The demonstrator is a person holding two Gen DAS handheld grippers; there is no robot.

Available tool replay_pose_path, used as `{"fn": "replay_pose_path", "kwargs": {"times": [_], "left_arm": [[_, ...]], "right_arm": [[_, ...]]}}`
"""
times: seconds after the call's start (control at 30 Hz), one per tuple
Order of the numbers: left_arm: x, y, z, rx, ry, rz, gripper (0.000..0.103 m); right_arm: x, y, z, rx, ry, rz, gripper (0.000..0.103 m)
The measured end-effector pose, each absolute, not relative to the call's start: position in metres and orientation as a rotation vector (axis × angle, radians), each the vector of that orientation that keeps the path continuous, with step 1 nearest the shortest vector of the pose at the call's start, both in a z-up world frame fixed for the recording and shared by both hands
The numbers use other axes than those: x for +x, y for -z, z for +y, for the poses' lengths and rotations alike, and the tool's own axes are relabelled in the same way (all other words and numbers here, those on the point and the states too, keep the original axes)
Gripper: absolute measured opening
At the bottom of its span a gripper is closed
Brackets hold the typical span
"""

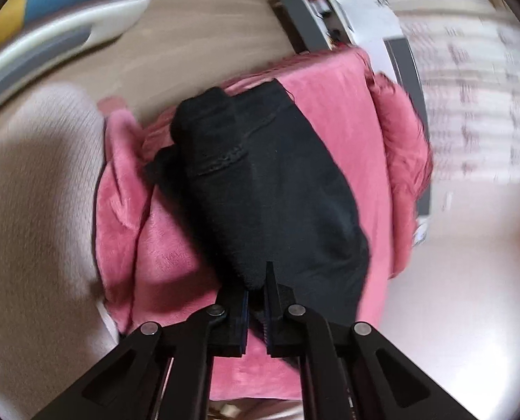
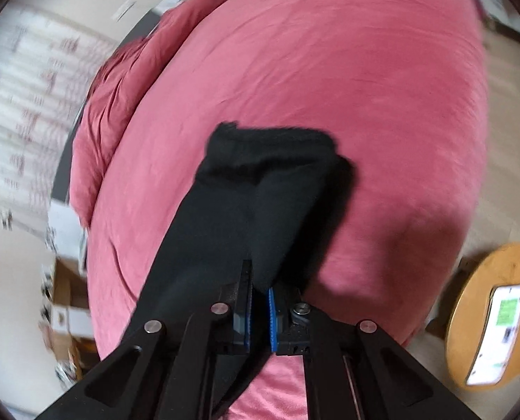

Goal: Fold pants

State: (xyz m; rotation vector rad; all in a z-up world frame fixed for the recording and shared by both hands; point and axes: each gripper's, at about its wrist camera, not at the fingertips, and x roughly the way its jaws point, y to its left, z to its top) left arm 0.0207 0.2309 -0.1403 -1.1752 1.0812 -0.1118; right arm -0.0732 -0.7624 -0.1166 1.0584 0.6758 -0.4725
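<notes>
Black pants (image 1: 270,182) lie over a pink blanket (image 1: 330,105). In the left wrist view my left gripper (image 1: 256,280) is shut on the near edge of the pants, with cloth pinched between its blue-lined fingers. The far end of the pants is bunched and shows a seam. In the right wrist view my right gripper (image 2: 260,280) is shut on another part of the black pants (image 2: 260,182), which hang from it down to the pink blanket (image 2: 330,70). Both views are blurred by motion.
A pink pillow (image 2: 120,87) lies at the blanket's left side. A round wooden stool (image 2: 491,311) with a phone (image 2: 498,332) on it stands at the right. Cardboard boxes (image 2: 67,301) sit on the floor at the left. A patterned curtain (image 1: 470,87) hangs beyond.
</notes>
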Motion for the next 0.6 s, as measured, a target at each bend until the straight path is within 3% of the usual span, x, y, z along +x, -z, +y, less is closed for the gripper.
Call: {"fn": "replay_pose_path", "kwargs": {"times": [0.27, 0.37, 0.4, 0.6], "left_arm": [[0.034, 0.132, 0.21, -0.91, 0.095, 1.15, 0.009], [0.018, 0.115, 0.209, -0.855, 0.054, 1.097, 0.013], [0.011, 0.11, 0.21, -0.84, 0.025, 1.084, 0.014], [-0.027, 0.066, 0.212, -0.697, -0.077, 0.894, 0.014]], "right_arm": [[-0.064, 0.124, -0.756, 0.917, 0.503, 0.776, 0.009], [-0.061, 0.108, -0.736, 0.798, 0.596, 0.796, 0.029], [-0.063, 0.102, -0.726, 0.731, 0.66, 0.801, 0.04], [-0.043, 0.057, -0.642, 0.333, 0.689, 0.719, 0.042]]}}
